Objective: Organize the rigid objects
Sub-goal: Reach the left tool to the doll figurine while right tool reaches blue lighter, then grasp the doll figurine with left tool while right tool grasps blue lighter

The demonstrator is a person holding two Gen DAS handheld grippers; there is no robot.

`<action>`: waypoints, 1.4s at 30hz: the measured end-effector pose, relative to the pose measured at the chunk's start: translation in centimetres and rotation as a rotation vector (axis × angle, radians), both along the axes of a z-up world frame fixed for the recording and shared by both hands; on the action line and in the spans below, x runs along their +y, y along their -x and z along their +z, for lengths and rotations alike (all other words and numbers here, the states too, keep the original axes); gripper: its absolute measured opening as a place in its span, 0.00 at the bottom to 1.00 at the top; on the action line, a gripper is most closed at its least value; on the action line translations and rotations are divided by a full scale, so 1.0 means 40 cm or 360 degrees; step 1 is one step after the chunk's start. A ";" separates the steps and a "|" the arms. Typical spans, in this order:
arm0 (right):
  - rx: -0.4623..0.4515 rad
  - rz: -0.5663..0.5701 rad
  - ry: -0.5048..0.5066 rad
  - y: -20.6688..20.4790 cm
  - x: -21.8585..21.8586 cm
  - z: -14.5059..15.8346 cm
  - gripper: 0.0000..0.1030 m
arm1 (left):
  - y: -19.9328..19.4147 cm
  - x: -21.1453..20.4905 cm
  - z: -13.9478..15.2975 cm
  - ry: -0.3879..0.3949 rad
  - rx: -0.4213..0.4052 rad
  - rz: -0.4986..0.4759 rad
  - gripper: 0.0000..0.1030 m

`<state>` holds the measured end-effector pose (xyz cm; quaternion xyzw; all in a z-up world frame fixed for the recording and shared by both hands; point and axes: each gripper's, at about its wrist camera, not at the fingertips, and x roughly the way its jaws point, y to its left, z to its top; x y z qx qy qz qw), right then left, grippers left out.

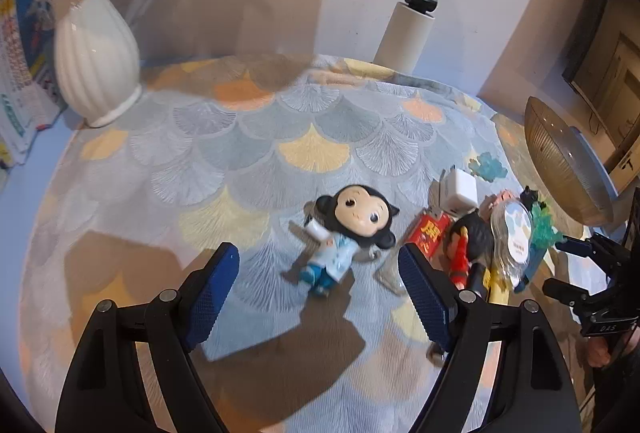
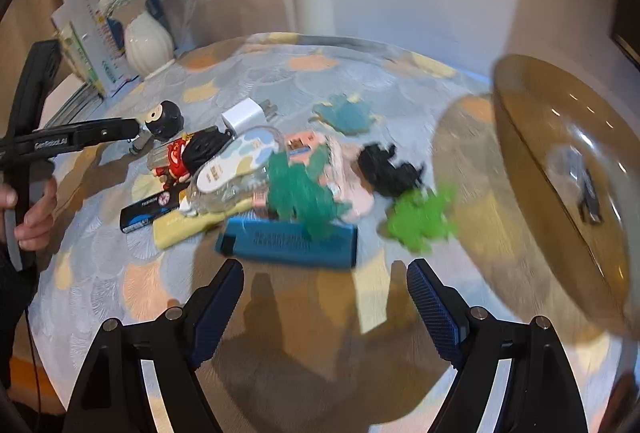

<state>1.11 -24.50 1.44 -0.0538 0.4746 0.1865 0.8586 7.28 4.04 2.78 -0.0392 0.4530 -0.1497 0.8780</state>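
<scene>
Fan-patterned tablecloth (image 1: 248, 137), small toys scattered on it.
Your left gripper (image 1: 318, 265) is spread wide and empty; the black-haired doll (image 1: 344, 233) in a pale coat lies face-up just beyond its fingertips. Your right gripper (image 2: 326, 279) is likewise released.

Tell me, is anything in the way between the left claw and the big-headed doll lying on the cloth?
Nothing visible. The left gripper is open and empty, and the doll lies alone on bare tablecloth just ahead of it. The toy pile sits off to its right.
</scene>
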 end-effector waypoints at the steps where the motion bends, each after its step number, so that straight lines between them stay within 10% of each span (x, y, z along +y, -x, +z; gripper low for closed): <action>1: 0.0015 0.0022 -0.0018 -0.010 0.003 -0.003 0.81 | -0.009 -0.003 -0.005 0.0014 0.0010 -0.0013 0.77; 9: 0.0018 0.0179 -0.0092 -0.051 0.061 -0.023 0.81 | -0.052 -0.055 -0.025 -0.0025 0.0020 -0.0099 0.77; 14: 0.0054 0.0328 -0.0168 0.012 0.085 -0.016 0.75 | -0.065 -0.075 -0.028 -0.0035 0.0020 -0.0139 0.51; 20: 0.0103 0.0614 -0.0245 0.165 0.172 -0.009 0.71 | -0.014 -0.086 -0.023 -0.0089 -0.0022 -0.0174 0.51; 28: 0.0045 0.0536 -0.0216 0.169 0.178 0.023 0.71 | 0.083 -0.043 -0.024 -0.0050 -0.0046 -0.0116 0.51; 37: -0.0042 0.0563 0.0052 0.194 0.291 -0.022 0.27 | 0.132 -0.042 -0.020 -0.0020 -0.0059 -0.0081 0.51; 42: -0.0068 0.0678 0.0067 0.278 0.334 -0.022 0.24 | 0.189 -0.051 -0.008 -0.0017 -0.0074 -0.0107 0.38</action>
